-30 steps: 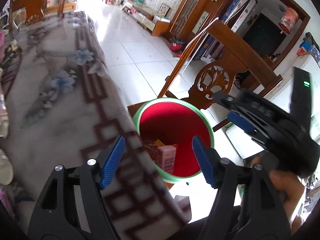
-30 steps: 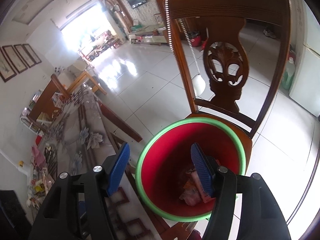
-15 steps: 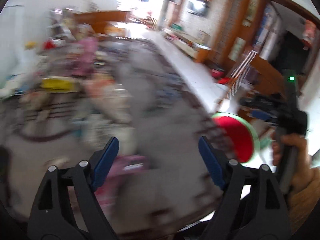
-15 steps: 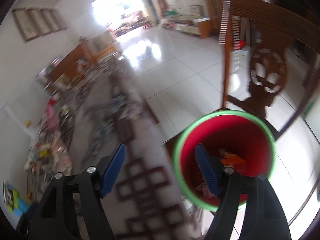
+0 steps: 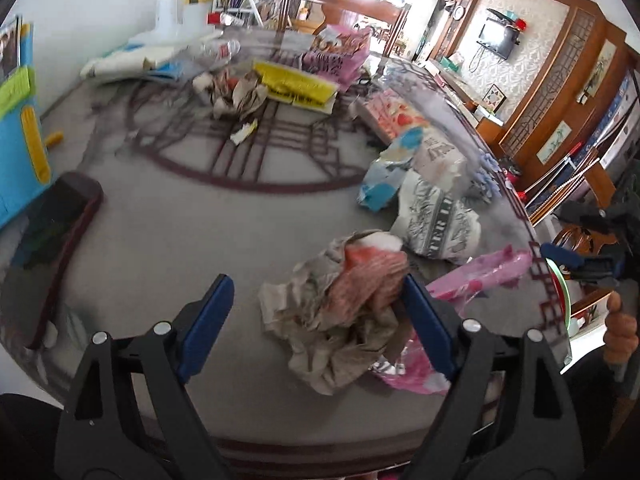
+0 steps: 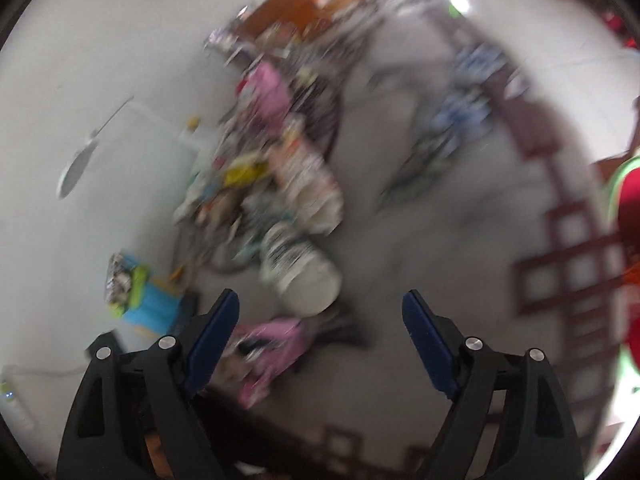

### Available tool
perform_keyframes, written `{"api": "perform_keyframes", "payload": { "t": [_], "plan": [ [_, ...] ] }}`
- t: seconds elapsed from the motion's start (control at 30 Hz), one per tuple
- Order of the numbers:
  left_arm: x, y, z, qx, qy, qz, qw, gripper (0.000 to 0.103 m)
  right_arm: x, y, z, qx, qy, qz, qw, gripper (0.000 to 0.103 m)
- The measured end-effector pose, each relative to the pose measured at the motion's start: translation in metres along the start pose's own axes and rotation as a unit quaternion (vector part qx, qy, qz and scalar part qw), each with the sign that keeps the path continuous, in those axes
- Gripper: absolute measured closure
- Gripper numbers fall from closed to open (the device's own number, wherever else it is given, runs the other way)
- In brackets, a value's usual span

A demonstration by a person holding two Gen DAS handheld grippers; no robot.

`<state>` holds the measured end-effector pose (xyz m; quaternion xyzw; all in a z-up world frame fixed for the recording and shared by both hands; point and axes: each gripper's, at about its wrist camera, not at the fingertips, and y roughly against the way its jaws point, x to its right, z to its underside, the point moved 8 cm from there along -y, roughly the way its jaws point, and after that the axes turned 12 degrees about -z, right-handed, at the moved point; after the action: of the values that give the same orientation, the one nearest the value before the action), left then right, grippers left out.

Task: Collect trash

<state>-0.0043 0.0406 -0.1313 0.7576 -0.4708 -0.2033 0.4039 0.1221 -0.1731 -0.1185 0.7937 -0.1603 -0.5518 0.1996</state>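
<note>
My left gripper [image 5: 316, 284] hangs over the near edge of the table [image 5: 160, 240], its jaws opening. A crumpled wad of paper [image 5: 340, 320] lies between the fingers, close to the right pad; the pads do not press it. A pink wrapper [image 5: 480, 276], a printed white bag [image 5: 436, 216] and a blue-white packet [image 5: 384, 180] lie beyond. The red bin with a green rim [image 5: 558, 292] shows at the table's right edge. In the blurred right wrist view my right gripper [image 6: 320, 300] is also opening with nothing between its fingers, above a pink wrapper [image 6: 272, 340] and a white wad [image 6: 304, 276]; the bin [image 6: 628, 208] is far right.
A dark phone-like slab [image 5: 60, 224] and a blue toy box [image 5: 20, 140] lie at the left. A yellow pack [image 5: 296, 84], more crumpled paper [image 5: 236, 92] and a bottle [image 5: 216, 50] sit further back. A hand [image 5: 620, 328] holds the other gripper by the wooden chair.
Both views have swung left, away from the bin on the chair and onto the littered table. Both pairs of jaws stand wider than before.
</note>
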Motion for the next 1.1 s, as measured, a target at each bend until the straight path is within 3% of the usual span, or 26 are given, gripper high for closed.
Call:
{"api": "perform_keyframes", "payload": {
  "t": [0.1,0.3,0.57,0.63,0.73,0.8,0.87,1.03,1.1],
  "plan": [
    [0.005,-0.006,-0.003,0.001,0.006,0.022,0.9997,0.020,-0.007,-0.019,0.013,-0.044,-0.009,-0.030,0.999,0.022],
    [0.012,-0.018,-0.005,-0.002,0.009,0.043,0.9991,0.020,-0.019,-0.036,0.023,-0.073,-0.030,-0.070,0.994,0.021],
    [0.011,-0.026,-0.001,-0.013,0.013,0.046,0.9988,0.020,-0.028,-0.069,0.039,-0.104,0.006,-0.039,0.994,0.022],
    [0.010,-0.028,-0.001,-0.015,0.016,0.048,0.9986,0.020,-0.029,-0.074,0.042,-0.114,0.017,-0.032,0.993,0.029],
    [0.010,-0.028,0.000,-0.015,0.018,0.049,0.9985,0.019,-0.029,-0.074,0.044,-0.116,0.030,-0.020,0.993,0.047],
    [0.010,-0.028,0.000,-0.016,0.019,0.050,0.9984,0.019,-0.026,-0.073,0.042,-0.108,0.028,-0.017,0.994,0.069],
    [0.011,-0.028,0.001,-0.016,0.018,0.051,0.9984,0.019,-0.022,-0.067,0.037,-0.092,0.022,-0.015,0.995,0.077],
    [0.011,-0.027,-0.001,-0.009,0.014,0.046,0.9988,0.019,-0.018,-0.061,0.030,-0.075,0.007,-0.019,0.997,0.073],
    [0.011,-0.029,-0.004,-0.010,0.019,0.047,0.9987,0.019,-0.017,-0.062,0.031,-0.078,0.005,-0.017,0.997,0.063]
  ]
}}
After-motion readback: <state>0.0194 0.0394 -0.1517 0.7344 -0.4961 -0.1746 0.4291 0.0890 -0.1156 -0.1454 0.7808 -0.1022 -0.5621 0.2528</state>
